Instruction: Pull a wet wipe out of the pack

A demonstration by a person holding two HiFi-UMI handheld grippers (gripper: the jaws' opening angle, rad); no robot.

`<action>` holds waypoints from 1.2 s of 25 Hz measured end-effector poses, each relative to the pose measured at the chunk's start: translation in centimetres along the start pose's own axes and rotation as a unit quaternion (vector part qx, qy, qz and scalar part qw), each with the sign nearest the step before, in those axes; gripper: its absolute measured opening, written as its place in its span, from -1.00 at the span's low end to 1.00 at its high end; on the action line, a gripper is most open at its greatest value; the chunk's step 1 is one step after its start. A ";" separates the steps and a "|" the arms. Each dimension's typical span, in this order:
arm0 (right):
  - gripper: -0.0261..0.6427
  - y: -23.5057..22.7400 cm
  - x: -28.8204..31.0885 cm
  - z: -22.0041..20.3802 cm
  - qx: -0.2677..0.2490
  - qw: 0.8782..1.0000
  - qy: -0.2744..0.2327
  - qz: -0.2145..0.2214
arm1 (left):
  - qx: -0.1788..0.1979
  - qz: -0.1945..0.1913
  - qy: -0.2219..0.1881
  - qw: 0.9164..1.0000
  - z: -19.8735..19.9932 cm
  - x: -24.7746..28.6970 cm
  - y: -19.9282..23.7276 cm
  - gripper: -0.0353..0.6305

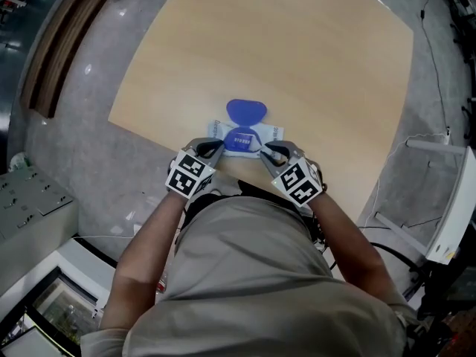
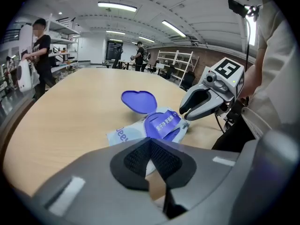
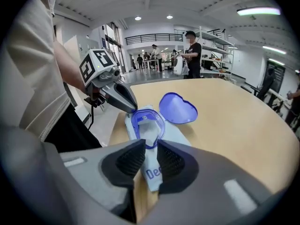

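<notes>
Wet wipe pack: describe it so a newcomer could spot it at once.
Find the pale wooden table; near its front edge, just before the person, lies the wet wipe pack. It is a flat pale pouch, the only thing there with a blue lid flipped open.

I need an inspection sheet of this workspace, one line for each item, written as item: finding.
Surface: light wooden table.
Job's things: wet wipe pack lies flat near the table's front edge, blue lid open; no wipe pulled out.
Clutter: nothing seen on the table.
Grippers: left gripper shut, empty, tip at one end of the pack; right gripper slightly open, empty, at the other end.
Cables: thin cable on the floor, right of the table.
Surroundings: shelves and people in the background.
</notes>
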State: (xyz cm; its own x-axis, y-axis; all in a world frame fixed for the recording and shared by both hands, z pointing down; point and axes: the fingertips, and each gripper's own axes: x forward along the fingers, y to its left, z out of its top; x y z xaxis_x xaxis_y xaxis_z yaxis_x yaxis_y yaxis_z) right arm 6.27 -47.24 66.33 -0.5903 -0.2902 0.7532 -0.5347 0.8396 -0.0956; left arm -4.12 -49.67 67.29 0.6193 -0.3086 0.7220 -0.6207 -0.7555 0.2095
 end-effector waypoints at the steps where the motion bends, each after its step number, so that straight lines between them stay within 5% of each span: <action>1: -0.72 0.0 0.2 0.0 -0.001 1.000 0.001 0.004 | -0.002 0.000 0.001 1.000 0.0 0.1 0.0 -0.88; 17: -0.72 0.3 2.4 0.1 -0.005 1.000 0.010 0.023 | -0.010 0.001 0.024 1.000 -1.0 1.3 0.2 -0.88; 30: -0.91 0.0 1.6 0.5 -0.008 1.000 0.003 0.010 | -0.008 0.006 0.023 1.000 -0.9 1.0 0.2 -0.88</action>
State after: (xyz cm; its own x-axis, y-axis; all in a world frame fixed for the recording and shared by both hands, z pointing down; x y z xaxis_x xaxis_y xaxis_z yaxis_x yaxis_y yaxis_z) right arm 4.97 -47.98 67.21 -0.5964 -0.2710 0.7555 -0.5130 0.8527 -0.0991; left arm -4.04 -49.67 68.67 0.5894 -0.2902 0.7539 -0.6357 -0.7425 0.2112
